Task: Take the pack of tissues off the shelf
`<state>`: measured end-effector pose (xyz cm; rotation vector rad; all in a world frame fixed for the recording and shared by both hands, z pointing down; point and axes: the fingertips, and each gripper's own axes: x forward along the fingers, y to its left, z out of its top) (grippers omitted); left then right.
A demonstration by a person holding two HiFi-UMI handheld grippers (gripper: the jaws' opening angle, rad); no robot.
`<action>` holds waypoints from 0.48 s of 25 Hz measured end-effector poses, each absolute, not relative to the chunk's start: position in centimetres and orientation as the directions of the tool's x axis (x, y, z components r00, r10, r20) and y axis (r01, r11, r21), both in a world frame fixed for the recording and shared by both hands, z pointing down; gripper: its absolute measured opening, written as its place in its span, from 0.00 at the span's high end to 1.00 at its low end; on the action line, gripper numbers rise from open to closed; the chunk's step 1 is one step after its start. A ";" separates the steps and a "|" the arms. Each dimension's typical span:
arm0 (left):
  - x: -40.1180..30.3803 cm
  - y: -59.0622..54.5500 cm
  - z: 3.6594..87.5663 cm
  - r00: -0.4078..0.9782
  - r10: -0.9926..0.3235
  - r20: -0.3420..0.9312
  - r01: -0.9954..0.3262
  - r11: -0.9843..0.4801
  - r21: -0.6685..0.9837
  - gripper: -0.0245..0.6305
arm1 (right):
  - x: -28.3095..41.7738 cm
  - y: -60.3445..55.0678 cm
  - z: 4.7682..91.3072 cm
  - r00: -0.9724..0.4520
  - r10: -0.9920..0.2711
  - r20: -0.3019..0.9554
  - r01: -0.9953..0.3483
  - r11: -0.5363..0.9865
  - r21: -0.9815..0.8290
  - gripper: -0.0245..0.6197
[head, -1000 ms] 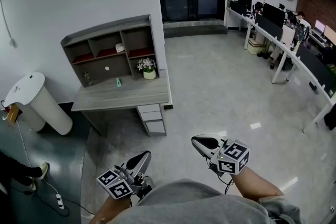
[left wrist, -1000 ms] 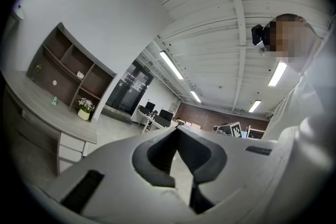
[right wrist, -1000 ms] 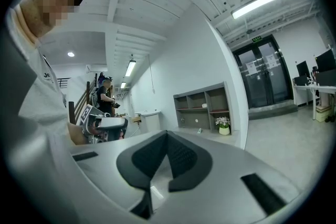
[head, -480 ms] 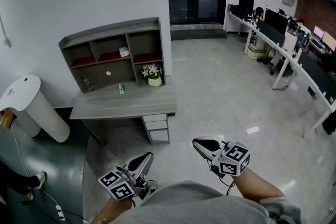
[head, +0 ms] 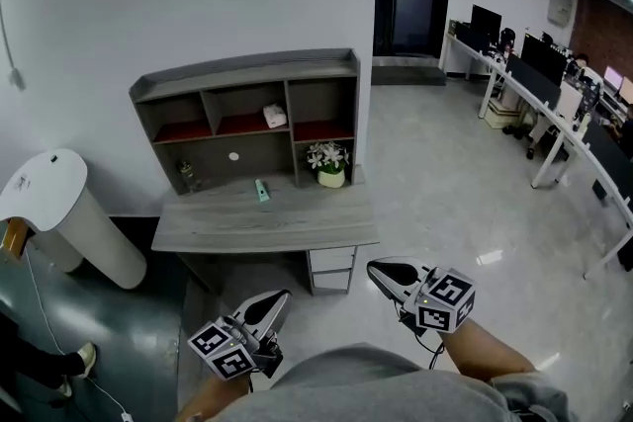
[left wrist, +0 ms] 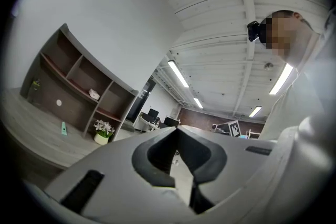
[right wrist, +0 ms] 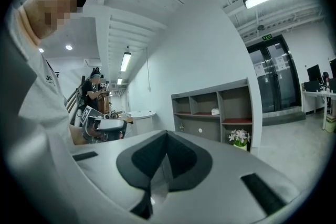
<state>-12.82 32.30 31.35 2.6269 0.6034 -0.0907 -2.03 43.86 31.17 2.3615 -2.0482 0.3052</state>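
White pack of tissues [head: 275, 117] is seen in the middle upper cubby of the shelf [head: 247, 74], above the desk [head: 267, 227]; it is placed straight ahead of the left gripper [head: 272, 299], well apart; right gripper [head: 381, 270] is offset to its right; long axis possibly front-to-back, too small to confirm; both jaw pairs are shown together and empty in the gripper views only; floor gap is shown in head view only.
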 end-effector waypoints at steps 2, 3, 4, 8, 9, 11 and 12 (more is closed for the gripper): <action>-12.1 29.5 31.3 0.905 0.394 -0.160 0.424 -0.810 0.406 0.94 | -1.1 41.2 30.9 0.129 -0.981 0.144 -0.982 -0.147 -0.118 0.96; -11.7 28.2 31.4 0.906 0.392 -0.161 0.423 -0.810 0.407 0.94 | -0.5 40.0 30.8 0.131 -0.981 0.142 -0.982 -0.148 -0.116 0.96; -11.3 27.0 31.4 0.906 0.392 -0.161 0.422 -0.809 0.409 0.94 | 0.0 38.8 30.7 0.134 -0.981 0.140 -0.982 -0.151 -0.115 0.96; -9.7 23.3 31.6 0.903 0.400 -0.159 0.429 -0.803 0.415 0.94 | 2.2 35.1 30.6 0.145 -0.980 0.140 -0.980 -0.162 -0.118 0.96; -9.3 22.6 31.7 0.903 0.400 -0.156 0.428 -0.802 0.417 0.94 | 2.6 34.4 30.7 0.144 -0.979 0.142 -0.980 -0.161 -0.120 0.96; -8.5 21.3 32.0 0.905 0.397 -0.152 0.422 -0.801 0.426 0.94 | 3.5 33.2 31.1 0.140 -0.979 0.148 -0.979 -0.159 -0.125 0.96; -8.0 20.8 32.1 0.907 0.394 -0.148 0.418 -0.800 0.430 0.94 | 4.0 32.7 31.3 0.137 -0.979 0.150 -0.979 -0.157 -0.127 0.96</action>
